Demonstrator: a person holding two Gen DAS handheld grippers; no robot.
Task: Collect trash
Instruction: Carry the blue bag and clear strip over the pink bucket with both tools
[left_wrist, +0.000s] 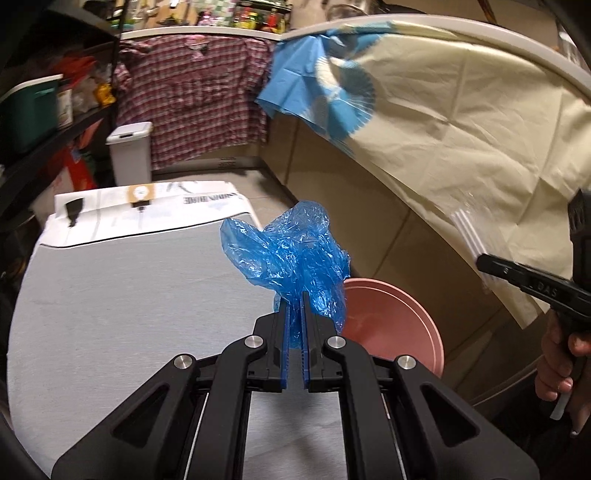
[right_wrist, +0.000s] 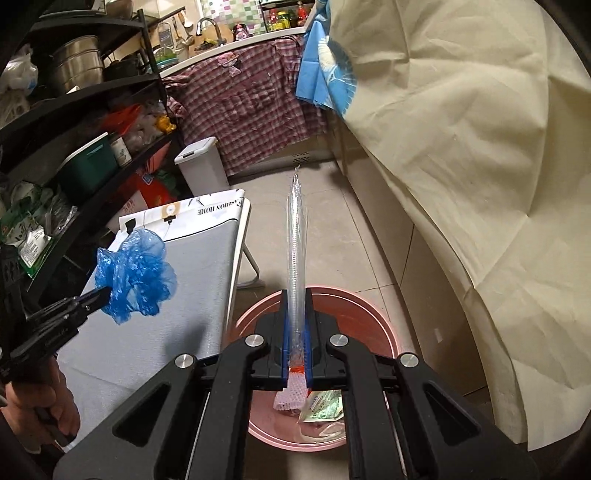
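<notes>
- Step: carry-to-bin. Both tools loaded, nothing dropped yet.
- Left tool (left_wrist: 294, 314): pads pressed together on a crumpled blue plastic bag (left_wrist: 291, 254); the bag bunches up above the fingertips, hanging over the right edge of the grey table (left_wrist: 110, 295), just short of the pink bin (left_wrist: 399, 317).
- Right tool (right_wrist: 296, 314): pinching a clear plastic sleeve (right_wrist: 296, 236) near its bottom end; the sleeve sticks out straight ahead, long and thin. What is inside it I cannot tell.
- In the right wrist view the pink bin sits on the floor directly under the right tool; it already holds a white mesh piece (right_wrist: 291, 391) and a greenish wrapper (right_wrist: 325, 406).
- Next, as I judge it: spread the right tool over the bin and let the sleeve fall; it is long, so tip it down first or it may hang on the rim.
- Then bring the left tool across over the bin opening and release the bag. It is light film and may cling to the pads.
</notes>
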